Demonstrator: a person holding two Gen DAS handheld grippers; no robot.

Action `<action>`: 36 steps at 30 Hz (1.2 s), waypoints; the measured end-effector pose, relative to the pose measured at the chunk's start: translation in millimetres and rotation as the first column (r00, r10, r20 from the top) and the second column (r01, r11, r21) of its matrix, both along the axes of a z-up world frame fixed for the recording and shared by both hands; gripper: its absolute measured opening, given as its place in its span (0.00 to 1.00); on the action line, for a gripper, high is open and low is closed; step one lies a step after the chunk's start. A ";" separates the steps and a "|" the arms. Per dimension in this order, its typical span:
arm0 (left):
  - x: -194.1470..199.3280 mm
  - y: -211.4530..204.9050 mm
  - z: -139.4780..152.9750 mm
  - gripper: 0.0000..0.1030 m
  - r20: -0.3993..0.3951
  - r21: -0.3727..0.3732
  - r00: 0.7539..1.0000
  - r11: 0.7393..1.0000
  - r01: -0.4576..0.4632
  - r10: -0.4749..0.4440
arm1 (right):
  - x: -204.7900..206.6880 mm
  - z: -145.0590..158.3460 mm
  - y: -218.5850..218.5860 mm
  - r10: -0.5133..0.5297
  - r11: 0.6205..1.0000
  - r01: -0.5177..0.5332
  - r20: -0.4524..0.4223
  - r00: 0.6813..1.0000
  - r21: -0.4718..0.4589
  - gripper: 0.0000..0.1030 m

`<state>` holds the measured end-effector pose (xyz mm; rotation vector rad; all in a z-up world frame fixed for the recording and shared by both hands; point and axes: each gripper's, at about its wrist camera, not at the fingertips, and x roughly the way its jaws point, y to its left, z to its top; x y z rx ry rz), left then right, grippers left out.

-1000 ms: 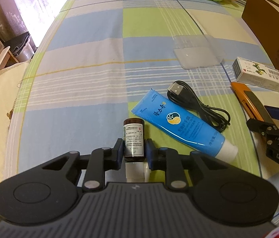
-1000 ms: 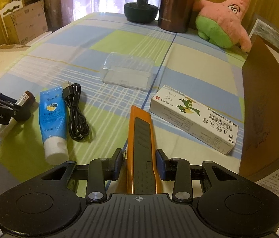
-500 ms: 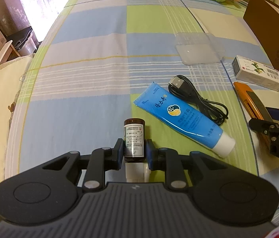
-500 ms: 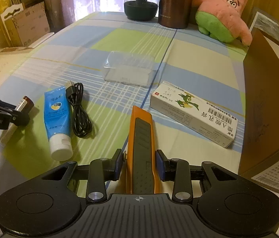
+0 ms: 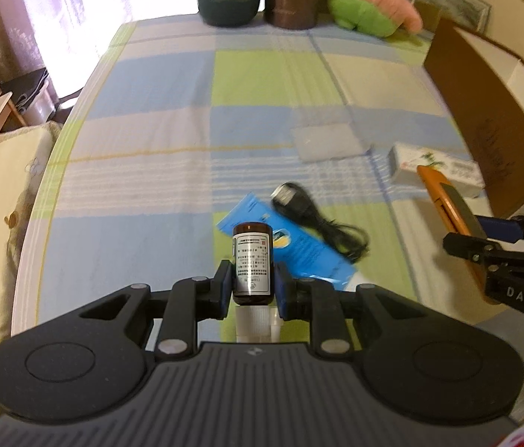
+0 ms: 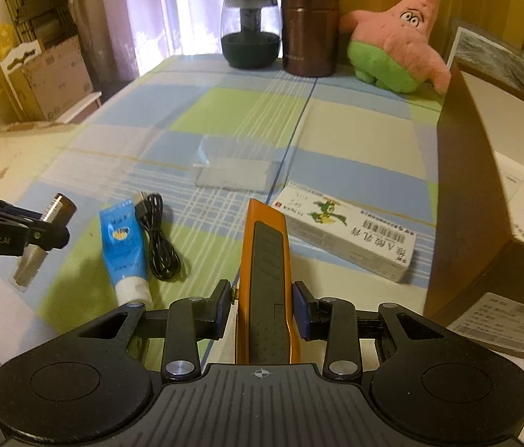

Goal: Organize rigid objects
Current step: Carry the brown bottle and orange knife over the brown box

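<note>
Brown medicine bottle (image 5: 252, 262) is pinched in my left gripper (image 5: 251, 286), white cap toward the palm, long axis running straight out along the fingers, lifted off the checked cloth (image 5: 157, 141). Orange utility knife (image 6: 266, 260) sits clamped in my right gripper (image 6: 262, 307), also lengthwise, blade end pointing away. The open cardboard box (image 6: 485, 171) lies to the right, so I'd say the right hand is nearer. Blue tube (image 6: 125, 249), black cable (image 6: 157, 238) and white carton (image 6: 351, 231) lie between.
</note>
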<state>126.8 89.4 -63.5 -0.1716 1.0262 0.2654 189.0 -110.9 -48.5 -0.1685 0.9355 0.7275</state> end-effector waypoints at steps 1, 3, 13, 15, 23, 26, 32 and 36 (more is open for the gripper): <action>0.8 -2.3 3.7 0.19 0.008 -0.005 1.000 1.000 0.007 -0.007 | -0.3 4.0 -2.5 -0.005 1.000 0.005 0.001 1.000 0.008 0.31; 3.1 -8.1 11.4 0.19 0.023 -0.014 0.999 1.000 0.023 -0.023 | -1.0 11.0 -7.3 -0.013 1.000 0.013 0.002 1.000 0.021 0.31; 29.5 -55.4 40.0 0.19 0.091 -0.037 0.983 0.986 0.163 -0.160 | 0.6 48.6 -46.2 -0.085 0.994 0.084 0.023 0.996 0.068 0.31; 38.5 -68.9 45.2 0.19 0.104 -0.040 0.975 0.979 0.202 -0.197 | 2.9 55.8 -57.9 -0.112 0.991 0.109 0.030 0.993 0.076 0.31; 83.6 -127.0 64.1 0.19 0.162 -0.045 0.932 0.941 0.336 -0.325 | 24.7 81.3 -110.0 -0.212 0.974 0.205 0.073 0.975 0.092 0.31; 104.1 -148.4 72.1 0.19 0.186 -0.048 0.913 0.925 0.377 -0.363 | 36.4 87.5 -132.3 -0.251 0.966 0.243 0.085 0.964 0.092 0.31; 150.9 -189.5 82.6 0.19 0.221 -0.064 0.880 0.895 0.442 -0.419 | 72.2 92.9 -172.8 -0.327 0.943 0.319 0.092 0.940 0.094 0.31; 183.2 -213.8 85.7 0.19 0.233 -0.066 0.867 0.882 0.466 -0.441 | 102.7 90.1 -194.2 -0.371 0.927 0.364 0.087 0.925 0.087 0.31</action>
